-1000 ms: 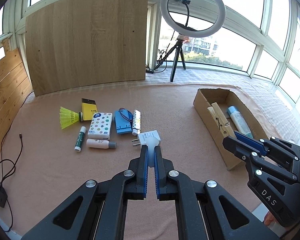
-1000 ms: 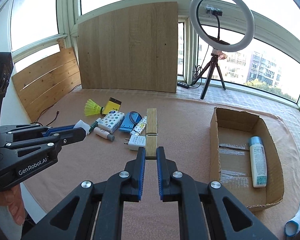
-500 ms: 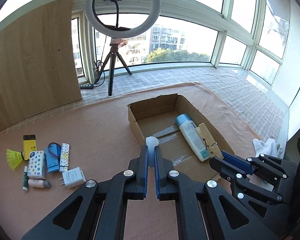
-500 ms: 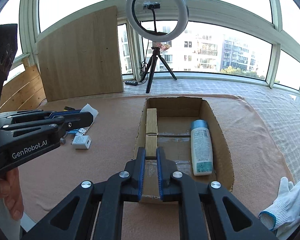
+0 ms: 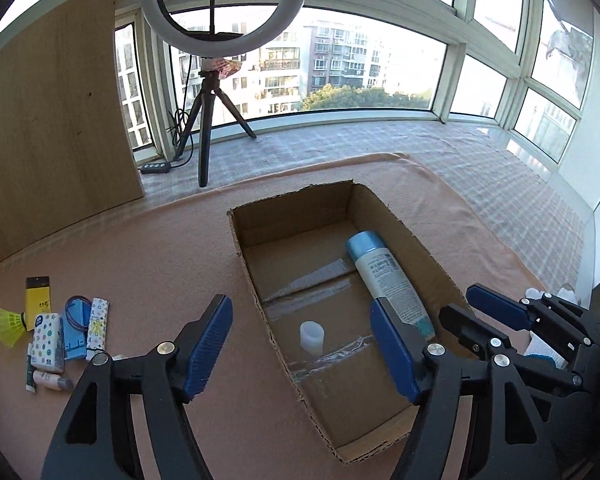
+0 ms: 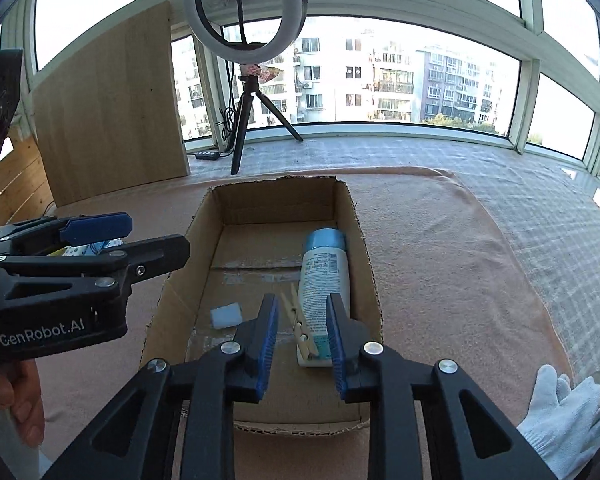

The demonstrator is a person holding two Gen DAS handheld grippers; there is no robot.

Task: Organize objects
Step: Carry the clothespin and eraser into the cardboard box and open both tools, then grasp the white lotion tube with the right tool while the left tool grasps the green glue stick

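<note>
An open cardboard box (image 5: 404,228) (image 6: 364,248) sits on the pink cloth. Inside lie a blue-capped white bottle (image 5: 388,276) (image 6: 324,272), a small white cap-like piece (image 5: 312,334) (image 6: 226,316) and a wooden clothespin (image 6: 298,326). My left gripper (image 5: 300,344) hangs over the box, its jaws opening wide, with the white piece loose below them. My right gripper (image 6: 302,340) is also over the box with jaws opening; the clothespin lies free between them, resting against the bottle. In the left wrist view the right gripper (image 5: 488,316) shows at the right edge.
Left of the box lie several small items: a shuttlecock (image 5: 8,326), a yellow box (image 5: 38,300), a patterned tissue pack (image 5: 48,342), a blue holder (image 5: 76,330) and tubes. A ring light on a tripod (image 5: 216,80) and a wooden board (image 5: 48,128) stand behind. A white glove (image 6: 560,416) lies at right.
Both grippers swung from the item pile to over the box. The left one opened and dropped the white piece into it; the right one opened and released the clothespin beside the bottle.
</note>
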